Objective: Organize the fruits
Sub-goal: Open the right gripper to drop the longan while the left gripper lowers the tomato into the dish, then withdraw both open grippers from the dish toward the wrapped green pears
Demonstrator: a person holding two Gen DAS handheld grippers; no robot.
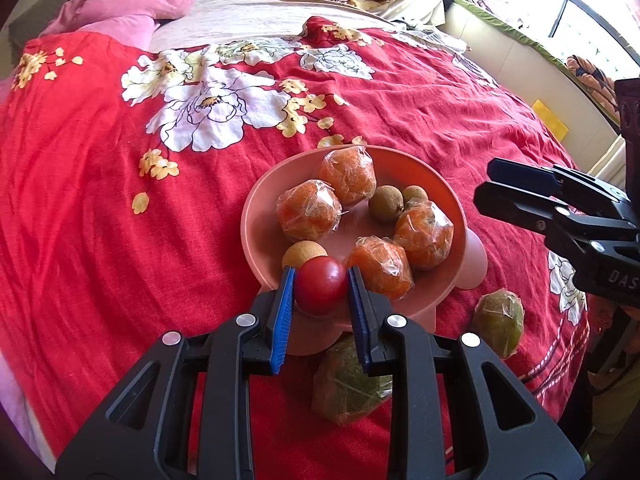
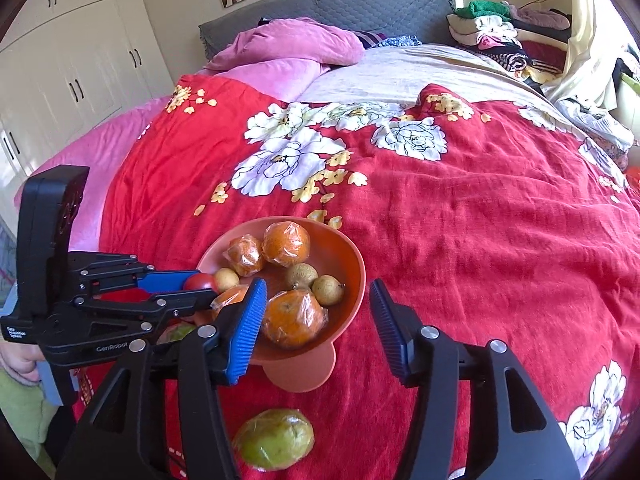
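Note:
A salmon-pink bowl sits on the red flowered bedspread. It holds several plastic-wrapped oranges and a few small brown longans. My left gripper is shut on a small red tomato over the bowl's near rim. My right gripper stands open above the bowl's near side with nothing between its pads; in the left wrist view it hangs to the right of the bowl.
Two wrapped green fruits lie on the bedspread in front of the bowl, one to the right and one under my left gripper. Pink pillows and piled clothes lie at the head of the bed.

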